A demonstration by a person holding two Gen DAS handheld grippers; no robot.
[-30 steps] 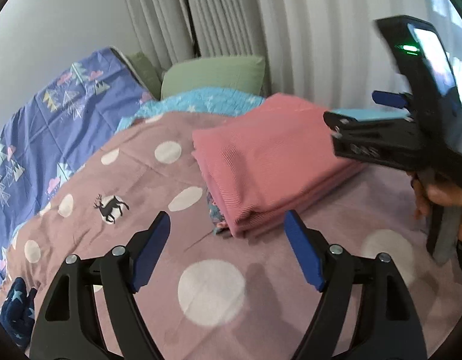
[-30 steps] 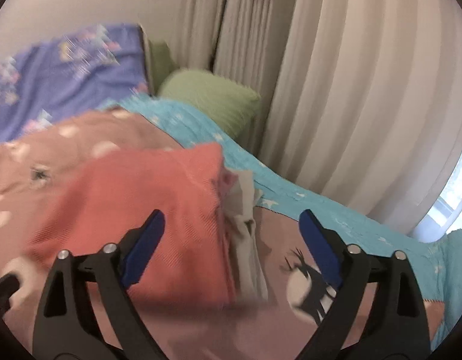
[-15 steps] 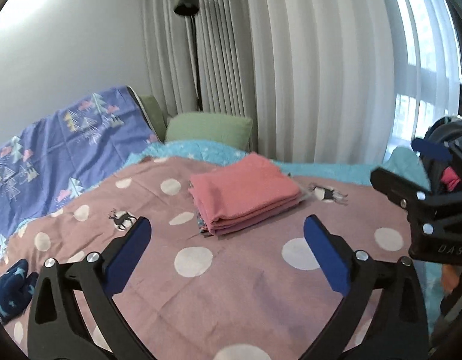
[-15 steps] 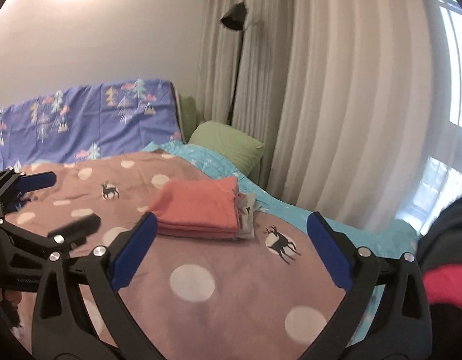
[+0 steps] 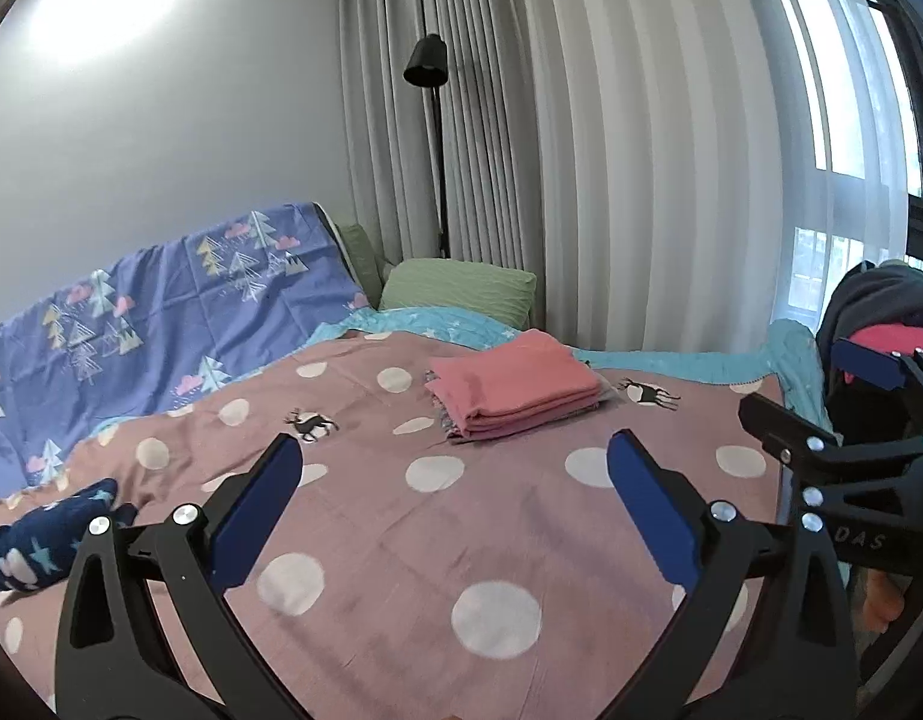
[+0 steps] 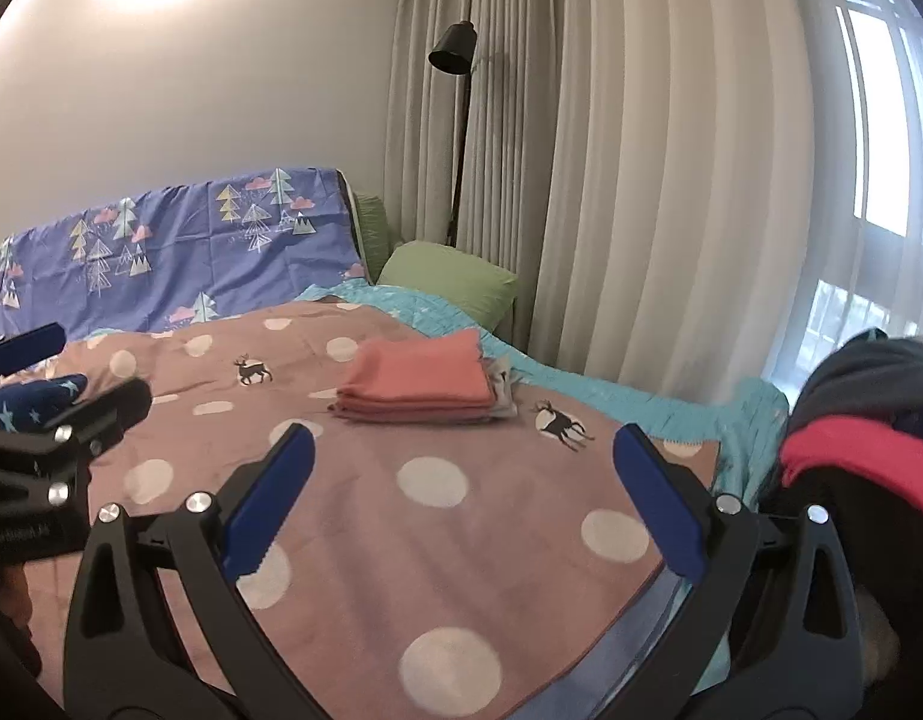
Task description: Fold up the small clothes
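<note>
Both grippers empty and spread wide, hovering over the near part of the bed. Left gripper: blue pads well apart, nothing btwn them. Right gripper: same, pads wide, nothing held. Neither touches cloth.

Folded stack sits far-centre on the pink polka-dot duvet, salmon-pink garment on top, edges squared, w/ a patterned piece and a pale one peeking out underneath. Looks finished; leave it alone.

Unfolded stuff: a navy star-print garment lies crumpled at the near-left edge of the duvet. A heap of dark and red clothes sits at far right, off the duvet's right edge; the right gripper is just beside it.

Judgement: step in hand = fetch the next item. To do well:
- Pick one garment only. From the heap take the top layer by an edge or hem, not a pinch in the middle, else several come up together.
- Close pads fully on cloth before lifting; thin knit slips.
- Lay it flat on the open duvet area near the cameras, well short of the stack, so spreading won't knock it.
- Use both grippers on opposite corners to pull it smooth before the first fold.
- Navy piece is the easier grab: alone, in clear sight, left side.
</note>
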